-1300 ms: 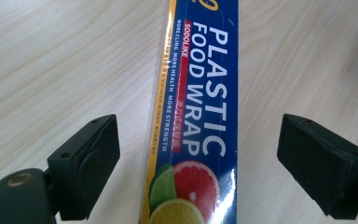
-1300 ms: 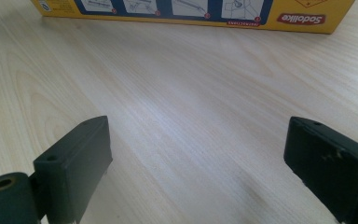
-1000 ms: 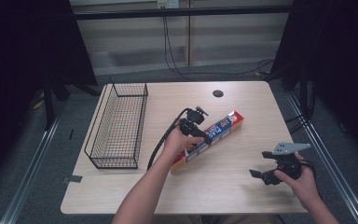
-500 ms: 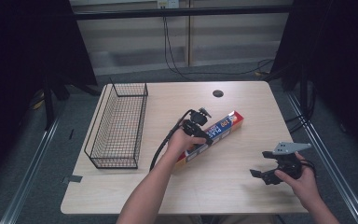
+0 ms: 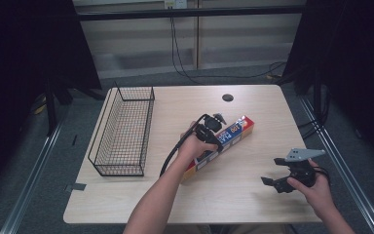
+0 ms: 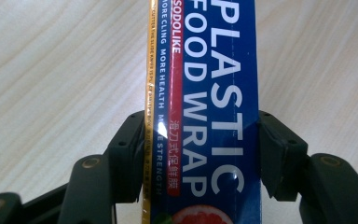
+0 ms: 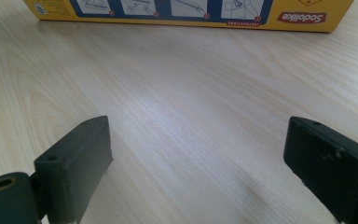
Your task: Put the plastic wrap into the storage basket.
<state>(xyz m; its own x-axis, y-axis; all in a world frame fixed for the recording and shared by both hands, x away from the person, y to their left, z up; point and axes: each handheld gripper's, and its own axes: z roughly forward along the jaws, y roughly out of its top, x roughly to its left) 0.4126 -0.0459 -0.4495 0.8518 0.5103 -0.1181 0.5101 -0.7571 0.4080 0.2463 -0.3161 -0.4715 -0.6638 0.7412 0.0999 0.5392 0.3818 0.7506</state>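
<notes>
A long plastic food wrap box (image 5: 237, 128), blue, red and yellow, lies slantwise on the wooden table (image 5: 253, 204). My left gripper (image 5: 210, 138) reaches down over its middle. In the left gripper view both black jaws press the long sides of the box (image 6: 214, 93), so the left gripper (image 6: 200, 154) is shut on it while it rests on the wood. My right gripper (image 5: 271, 170) hovers near the table's front right, jaws wide apart. In the right gripper view the right gripper (image 7: 205, 163) holds nothing, and the box's yellow side (image 7: 186, 11) lies farther off.
A black wire basket (image 5: 126, 168) stands along the table's left side. A dark round grommet (image 5: 228, 97) sits near the far edge. Cables hang behind the table, and black curtains close both sides.
My left hand has shifted slightly toward the middle of the box and settled over it. The right gripper has stayed where it was.
</notes>
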